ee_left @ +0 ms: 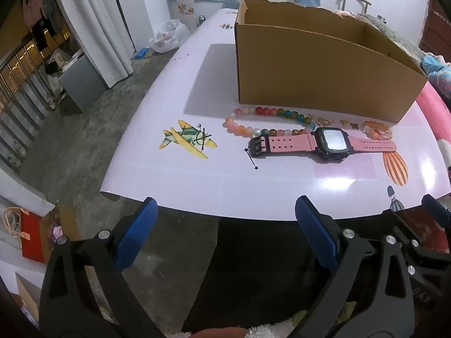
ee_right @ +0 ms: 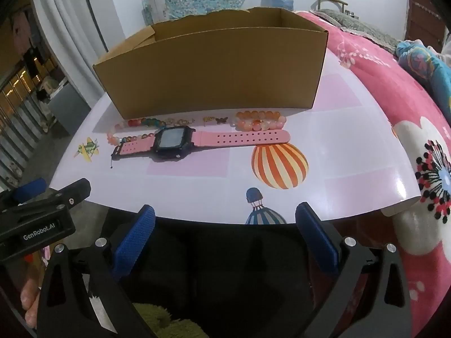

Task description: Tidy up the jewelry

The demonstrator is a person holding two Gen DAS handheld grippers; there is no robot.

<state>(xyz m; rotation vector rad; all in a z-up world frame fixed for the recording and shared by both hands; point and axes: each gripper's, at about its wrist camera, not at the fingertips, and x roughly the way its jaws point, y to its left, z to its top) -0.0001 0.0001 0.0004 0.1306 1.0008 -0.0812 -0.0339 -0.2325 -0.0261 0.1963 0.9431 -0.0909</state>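
Observation:
A pink-strapped watch with a black face (ee_left: 327, 144) (ee_right: 197, 140) lies flat on the pale table in front of an open cardboard box (ee_left: 318, 70) (ee_right: 214, 70). A multicoloured bead bracelet (ee_left: 267, 121) (ee_right: 132, 129) lies left of it, an orange bead bracelet (ee_left: 376, 129) (ee_right: 259, 121) to the right, and small gold trinkets (ee_left: 346, 123) (ee_right: 214, 119) between them. My left gripper (ee_left: 225, 211) and right gripper (ee_right: 225, 214) are both open and empty, held at the table's near edge, short of the jewelry.
The table (ee_left: 197, 174) (ee_right: 352, 146) carries printed airplane and balloon pictures. A pink floral blanket (ee_right: 394, 90) lies to the right. The left gripper's body (ee_right: 36, 219) shows in the right wrist view. Concrete floor and curtains are to the left (ee_left: 84, 126).

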